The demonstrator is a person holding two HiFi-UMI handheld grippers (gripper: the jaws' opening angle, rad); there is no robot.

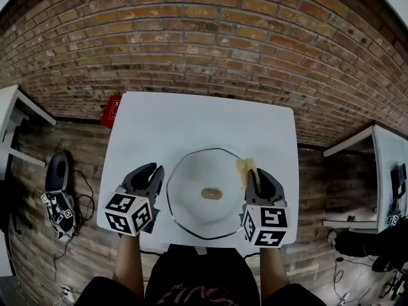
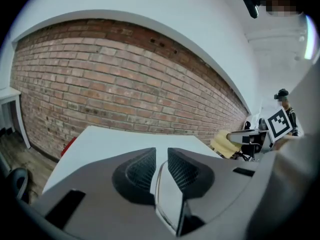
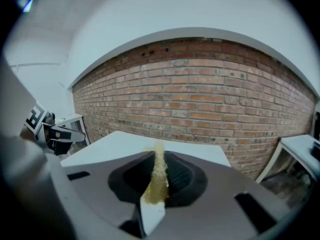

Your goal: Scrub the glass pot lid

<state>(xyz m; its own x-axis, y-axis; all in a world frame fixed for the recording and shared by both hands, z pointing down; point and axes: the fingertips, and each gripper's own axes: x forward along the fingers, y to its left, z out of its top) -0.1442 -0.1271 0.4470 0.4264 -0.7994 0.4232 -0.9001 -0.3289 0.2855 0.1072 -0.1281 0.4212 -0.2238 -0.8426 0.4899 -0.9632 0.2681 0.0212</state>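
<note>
The glass pot lid [image 1: 199, 166] rests in the middle of the white table [image 1: 191, 116], its golden knob [image 1: 211, 194] facing up. My left gripper [image 1: 153, 171] is at the lid's left rim. In the left gripper view the lid's edge [image 2: 167, 199] runs between the jaws of that gripper [image 2: 161, 159] close to the right pad, and a slit of table shows beside the left pad. My right gripper [image 1: 255, 176] is at the lid's right rim, shut on a yellow sponge [image 1: 245, 169]. In its own view the sponge [image 3: 157, 176] is squeezed thin between the pads.
A brick wall rises behind the table. A red object [image 1: 111, 110] lies on the wooden floor at the far left corner. Other white tables stand at left [image 1: 9, 110] and right [image 1: 386, 148]. Black gear with cables [image 1: 58, 174] sits on the floor at left.
</note>
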